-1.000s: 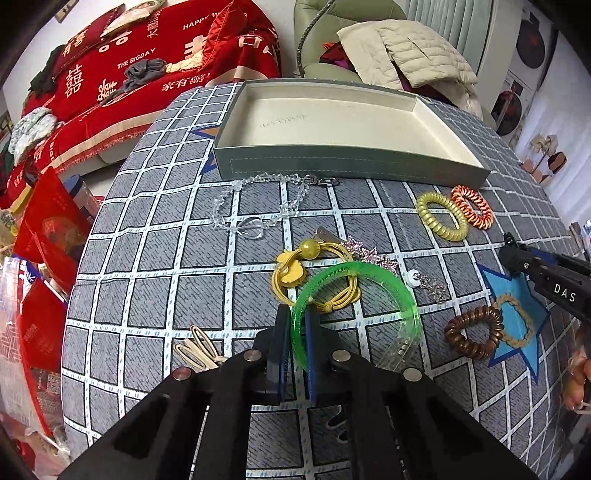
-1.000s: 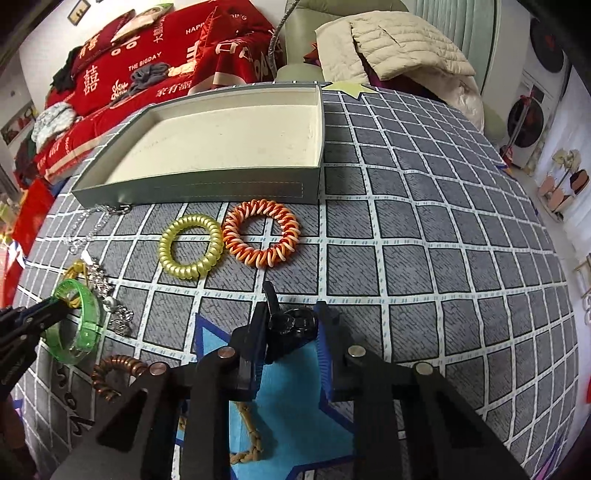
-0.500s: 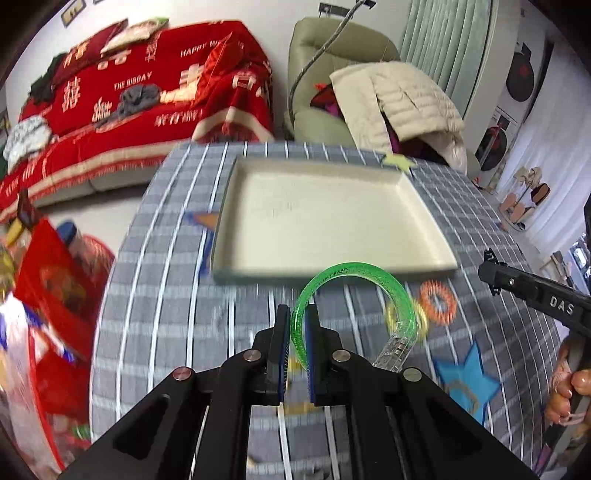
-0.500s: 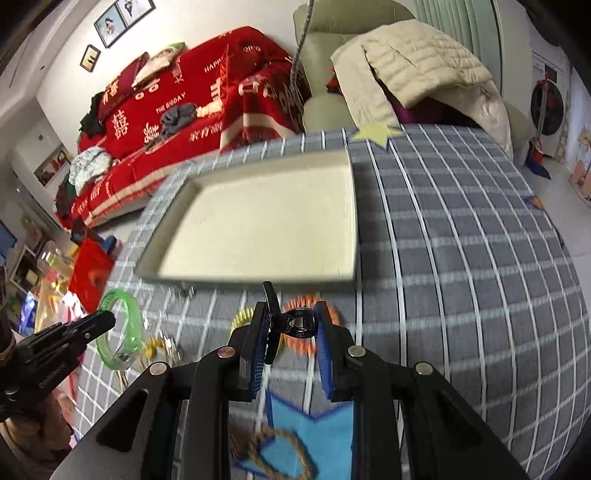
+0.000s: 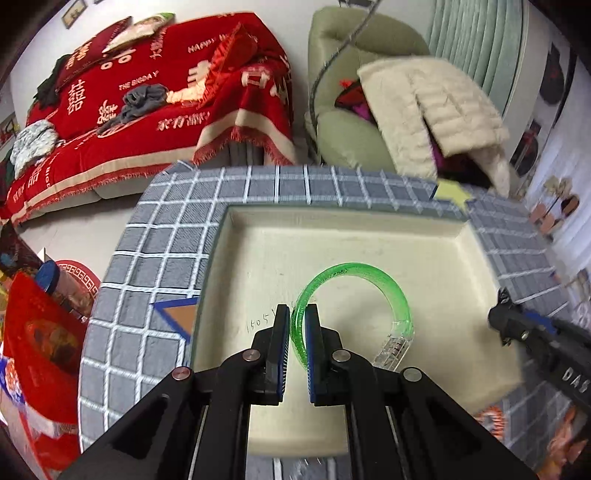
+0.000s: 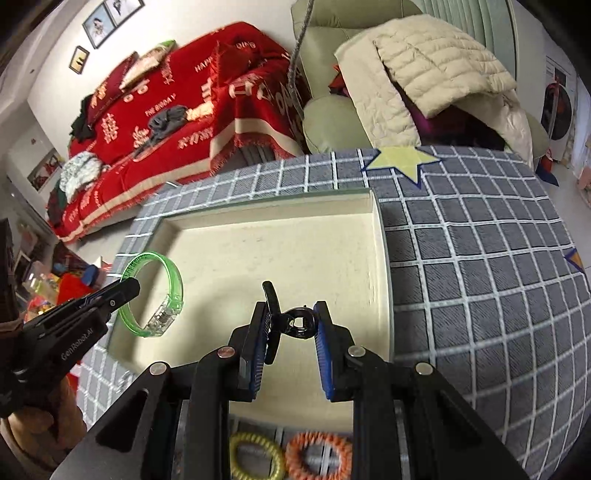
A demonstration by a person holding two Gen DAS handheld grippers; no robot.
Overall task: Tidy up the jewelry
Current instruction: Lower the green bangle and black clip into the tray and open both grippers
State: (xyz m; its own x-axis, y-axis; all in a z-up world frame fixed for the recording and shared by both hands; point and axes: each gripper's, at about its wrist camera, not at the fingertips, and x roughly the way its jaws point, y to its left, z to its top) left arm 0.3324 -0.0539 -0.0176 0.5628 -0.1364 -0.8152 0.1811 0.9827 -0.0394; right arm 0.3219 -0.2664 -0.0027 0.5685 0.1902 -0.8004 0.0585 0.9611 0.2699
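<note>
Ahead of my grippers, beyond the grey checked tablecloth, I see a sofa under a red throw, a pale green armchair holding a cream quilted jacket, and framed pictures on the white wall upper left.

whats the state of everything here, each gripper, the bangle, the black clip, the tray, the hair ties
left gripper: shut on the green bangle, over the tray
green bangle: held upright above the tray
right gripper: shut on the black clip
black clip: held above the tray
tray: open, nothing lying in it
yellow hair tie: on the cloth, outside the tray
orange hair tie: beside the yellow one
</note>
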